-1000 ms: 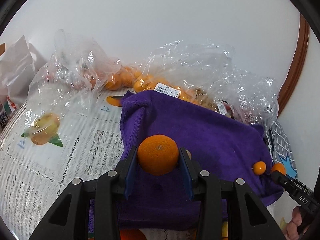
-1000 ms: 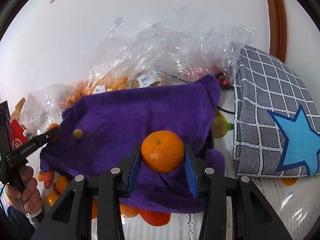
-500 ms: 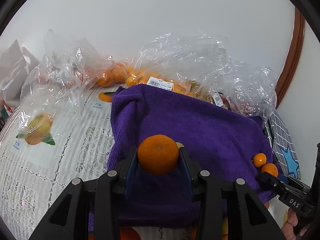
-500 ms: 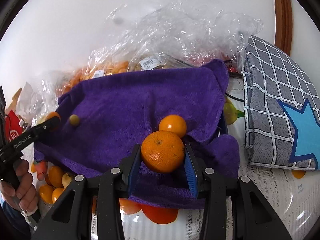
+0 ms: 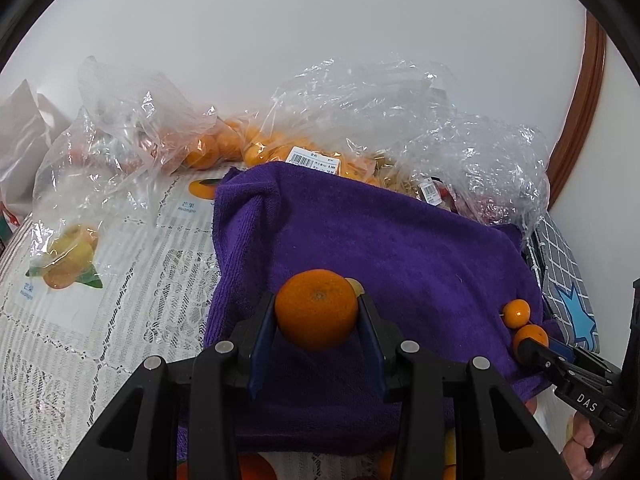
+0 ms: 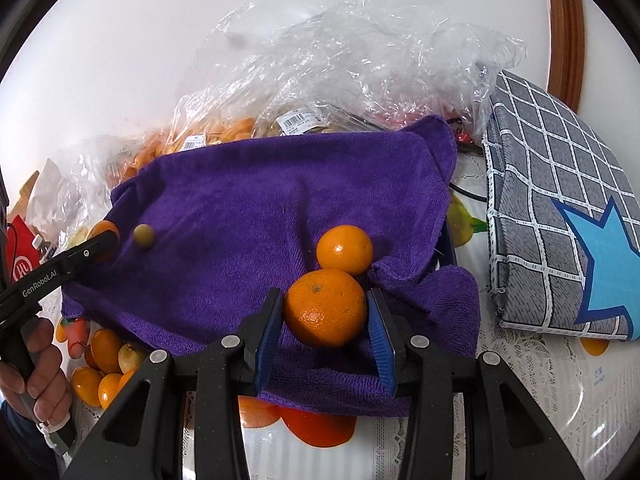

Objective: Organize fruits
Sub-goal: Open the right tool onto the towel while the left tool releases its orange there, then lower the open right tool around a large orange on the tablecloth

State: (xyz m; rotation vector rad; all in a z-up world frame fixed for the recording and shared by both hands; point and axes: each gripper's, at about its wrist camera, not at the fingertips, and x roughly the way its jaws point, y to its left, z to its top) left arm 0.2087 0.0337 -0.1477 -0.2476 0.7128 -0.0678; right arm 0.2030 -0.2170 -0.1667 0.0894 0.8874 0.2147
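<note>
At the near edge, left tool (image 5: 316, 312): pinching the left orange (image 5: 316, 309) above the purple towel (image 5: 360, 240); lower it until it rests before spreading the fingers.
Right tool (image 6: 325, 312): pressed onto the right orange (image 6: 325, 306), low over the near right fold of the purple towel.
Small orange (image 6: 344, 250): touching the right orange on its far side; let go gently or it may roll.
Purple towel middle: bare, a likely spot for the left orange.
Plastic bags (image 5: 360, 120): far side of the counter (image 5: 100, 320), more fruit inside.

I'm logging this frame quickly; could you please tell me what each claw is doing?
Left claw: closed on an orange.
Right claw: gripping another orange.
</note>
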